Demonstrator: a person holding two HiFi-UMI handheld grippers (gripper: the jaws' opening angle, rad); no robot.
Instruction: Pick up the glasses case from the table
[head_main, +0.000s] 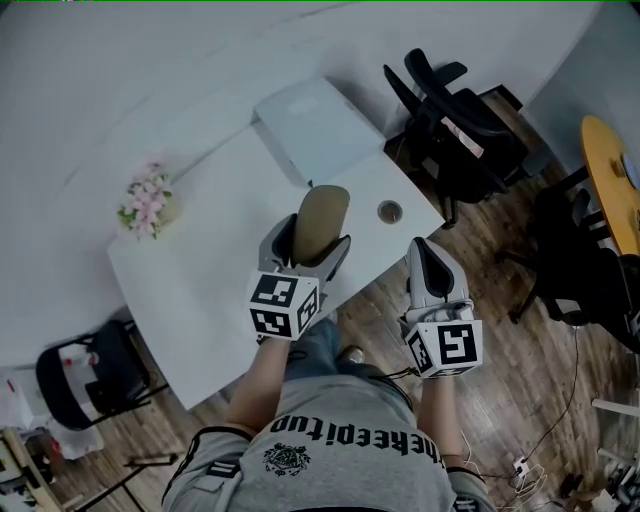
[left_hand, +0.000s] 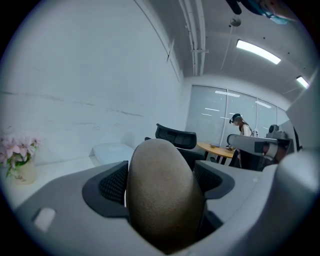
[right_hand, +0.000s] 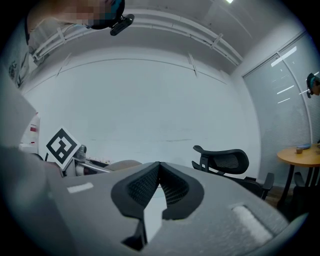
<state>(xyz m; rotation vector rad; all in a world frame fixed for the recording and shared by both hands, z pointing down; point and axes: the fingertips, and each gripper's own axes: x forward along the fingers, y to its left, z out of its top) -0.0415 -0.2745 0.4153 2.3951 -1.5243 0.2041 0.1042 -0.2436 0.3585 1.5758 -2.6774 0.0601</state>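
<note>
The glasses case (head_main: 322, 222) is in my left claw (head_main: 310, 245), a tan, rounded shell pinched by its sides between the two dark ribbed pads. Its far end sticks out well past the claw tips. In the left gripper view the case (left_hand: 162, 200) fills the gap between the jaws and stands against the wall and a chair back, so I read it as lifted off the table (head_main: 200, 270), over the near part of the top.

My right claw (head_main: 428, 262) hangs just off the table's front corner, over the wooden floor (head_main: 520, 350). Its view shows the pads (right_hand: 172, 187) drawn together at the tips with nothing between them.

On the table beyond the case lies a flat white box (head_main: 315, 125), with a small round hole (head_main: 389, 211) in the top to the case's right. A pot of pink flowers (head_main: 148, 205) stands well off to the left. Black office chairs (head_main: 450, 120) crowd the table's right end.
</note>
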